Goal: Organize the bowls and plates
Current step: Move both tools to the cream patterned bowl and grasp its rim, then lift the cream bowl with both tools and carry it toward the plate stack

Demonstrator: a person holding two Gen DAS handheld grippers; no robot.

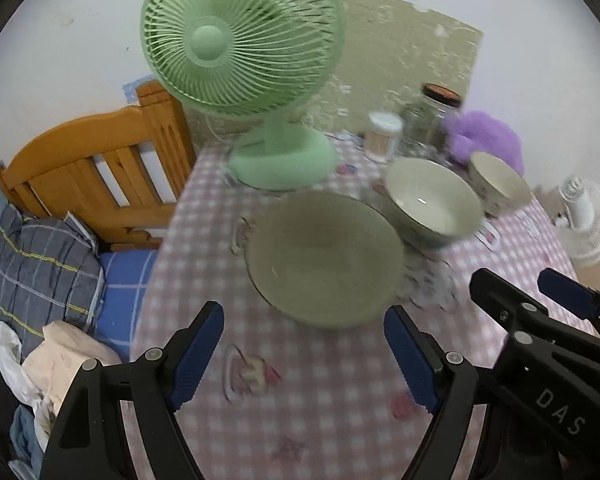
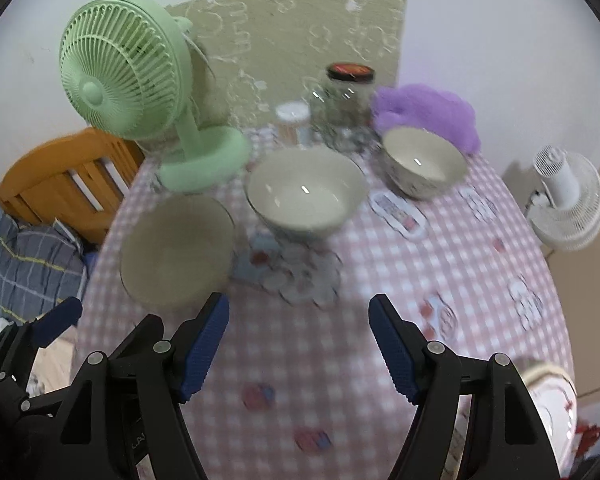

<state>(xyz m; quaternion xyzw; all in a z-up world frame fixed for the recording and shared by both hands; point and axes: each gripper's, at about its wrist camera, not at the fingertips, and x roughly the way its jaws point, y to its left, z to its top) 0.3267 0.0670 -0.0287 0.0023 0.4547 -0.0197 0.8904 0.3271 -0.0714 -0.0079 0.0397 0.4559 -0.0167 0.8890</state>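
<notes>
A shallow pale-green plate lies on the pink checked tablecloth, just beyond my left gripper. That gripper is open, with nothing between its blue pads. To the plate's right stands a large cream bowl, and a smaller cream bowl sits further back right. My right gripper hangs open over bare cloth in front of the large bowl, holding nothing. Each gripper shows in the other's view: the right gripper at the right and the left gripper at the lower left.
A green desk fan stands at the table's back left. A glass jar, a small white-lidded container and a purple fluffy thing line the back. A wooden bed frame is left; a white fan is right.
</notes>
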